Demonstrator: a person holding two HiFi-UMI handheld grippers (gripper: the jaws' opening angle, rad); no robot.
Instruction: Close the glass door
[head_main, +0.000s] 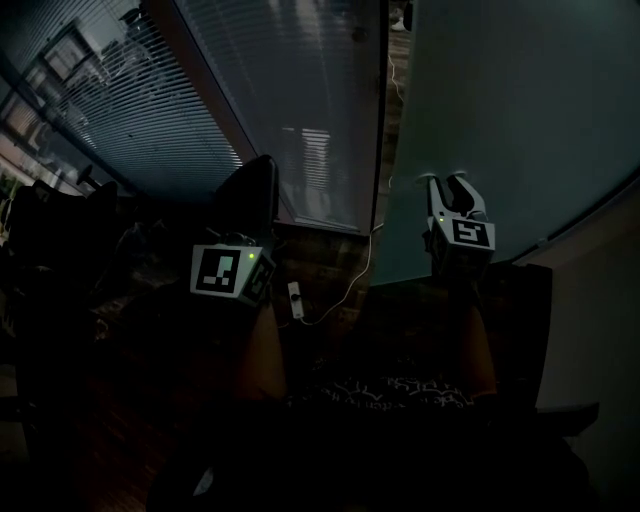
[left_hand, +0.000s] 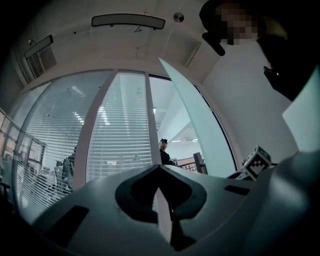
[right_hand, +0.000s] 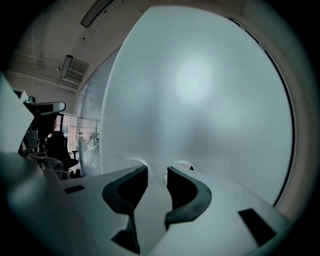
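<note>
The frosted glass door (head_main: 520, 120) stands open at 1 o'clock in the head view; the right gripper (right_hand: 157, 171) is at 3 o'clock, jaws a little apart, holding nothing, tips right against the door; the left gripper (left_hand: 160, 170) is at 9 o'clock, jaws squeezed together, empty, facing the window blinds (left_hand: 120, 135).

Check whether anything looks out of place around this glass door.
A white cable trails across the floor through the gap beside the open glass door, ending at a small white block. It could get pinched when the door shuts.
</note>
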